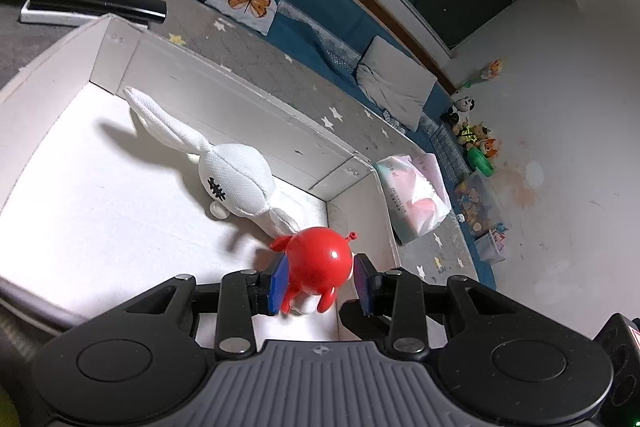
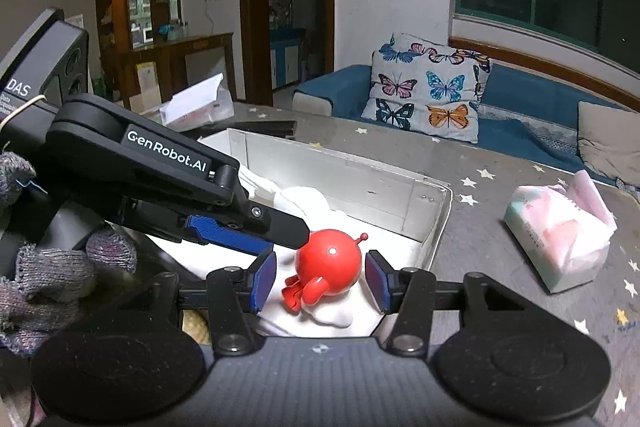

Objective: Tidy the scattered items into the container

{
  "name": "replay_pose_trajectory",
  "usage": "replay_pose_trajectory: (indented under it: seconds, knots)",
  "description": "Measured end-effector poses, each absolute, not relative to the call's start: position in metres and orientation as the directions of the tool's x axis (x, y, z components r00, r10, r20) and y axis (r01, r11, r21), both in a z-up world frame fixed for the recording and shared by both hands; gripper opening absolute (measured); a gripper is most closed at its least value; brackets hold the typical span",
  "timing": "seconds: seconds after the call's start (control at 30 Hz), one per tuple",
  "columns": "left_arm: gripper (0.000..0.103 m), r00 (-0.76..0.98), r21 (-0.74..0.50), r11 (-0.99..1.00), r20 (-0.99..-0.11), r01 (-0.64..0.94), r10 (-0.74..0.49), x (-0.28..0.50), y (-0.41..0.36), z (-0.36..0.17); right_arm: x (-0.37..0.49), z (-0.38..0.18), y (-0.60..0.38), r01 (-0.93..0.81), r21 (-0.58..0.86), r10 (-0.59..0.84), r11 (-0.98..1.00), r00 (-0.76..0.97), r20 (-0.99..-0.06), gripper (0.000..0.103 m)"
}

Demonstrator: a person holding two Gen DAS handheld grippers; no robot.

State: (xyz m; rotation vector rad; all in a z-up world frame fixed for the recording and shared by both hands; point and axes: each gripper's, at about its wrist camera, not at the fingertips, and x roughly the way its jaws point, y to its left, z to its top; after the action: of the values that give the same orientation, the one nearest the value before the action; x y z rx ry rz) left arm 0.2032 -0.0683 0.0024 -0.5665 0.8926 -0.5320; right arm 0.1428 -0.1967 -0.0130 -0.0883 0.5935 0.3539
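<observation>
A round red toy figure (image 1: pixel 320 259) with a small antenna hangs low inside the white box (image 1: pixel 240 87), just over a white plush rabbit (image 1: pixel 236 175) lying in it. My left gripper (image 1: pixel 318 267) is shut on the toy, blue pads pressed against both its sides. In the right wrist view the left gripper's upper finger (image 2: pixel 280 223) reaches in from the left onto the red toy (image 2: pixel 330 261). My right gripper (image 2: pixel 320 279) is open and straddles the toy, with a gap at each pad. The box wall (image 2: pixel 340 155) and the plush (image 2: pixel 296 199) lie beyond.
A pink and green tissue pack (image 2: pixel 560 231) lies on the grey star-patterned cloth right of the box. A black flat item (image 1: pixel 96 3) sits behind the box. A gloved hand (image 2: pixel 48 267) holds the left gripper. A butterfly pillow (image 2: pixel 428 87) rests on the blue sofa.
</observation>
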Motion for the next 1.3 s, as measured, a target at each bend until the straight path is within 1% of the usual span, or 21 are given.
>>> replay_pose_trajectory:
  seconds: [0.47,0.53,0.57,0.7,0.77,0.87,0.93,1.13,1.3]
  knots:
    - [0.037,0.577,-0.625,0.737,-0.512,0.258,-0.636,0.145,-0.056,0.025,0.076,-0.009,-0.211,-0.315,0.06,0.301,0.947,0.81,-0.503,0.052]
    - [0.037,0.581,-0.621,0.738,-0.507,0.266,-0.636,0.135,-0.056,0.026,0.065,-0.011,-0.215,-0.301,0.06,0.29,0.952,0.817,-0.499,0.067]
    - [0.037,0.584,-0.619,0.737,-0.503,0.271,-0.637,0.13,-0.056,0.026,0.059,-0.013,-0.218,-0.294,0.055,0.281,0.954,0.82,-0.498,0.067]
    - [0.037,0.583,-0.618,0.735,-0.5,0.279,-0.641,0.114,-0.057,0.023,0.046,-0.02,-0.228,-0.264,0.036,0.244,0.964,0.823,-0.513,0.067]
    - [0.037,0.579,-0.62,0.732,-0.498,0.283,-0.646,0.107,-0.058,0.02,0.043,-0.025,-0.233,-0.25,0.037,0.233,0.967,0.822,-0.52,0.069]
    - [0.037,0.565,-0.627,0.727,-0.505,0.279,-0.652,0.101,-0.061,0.014,0.044,-0.028,-0.242,-0.228,0.037,0.213,0.973,0.821,-0.53,0.073]
    - [0.037,0.552,-0.63,0.728,-0.518,0.271,-0.653,0.1,-0.063,0.009,0.049,-0.035,-0.249,-0.217,0.036,0.2,0.976,0.812,-0.548,0.078]
    - [0.037,0.527,-0.646,0.724,-0.538,0.243,-0.658,0.097,-0.066,-0.005,0.062,-0.054,-0.258,-0.248,0.085,0.249,0.965,0.765,-0.594,0.078]
    - [0.037,0.51,-0.649,0.723,-0.551,0.235,-0.661,0.098,-0.07,-0.011,0.062,-0.059,-0.256,-0.257,0.083,0.253,0.963,0.752,-0.608,0.079]
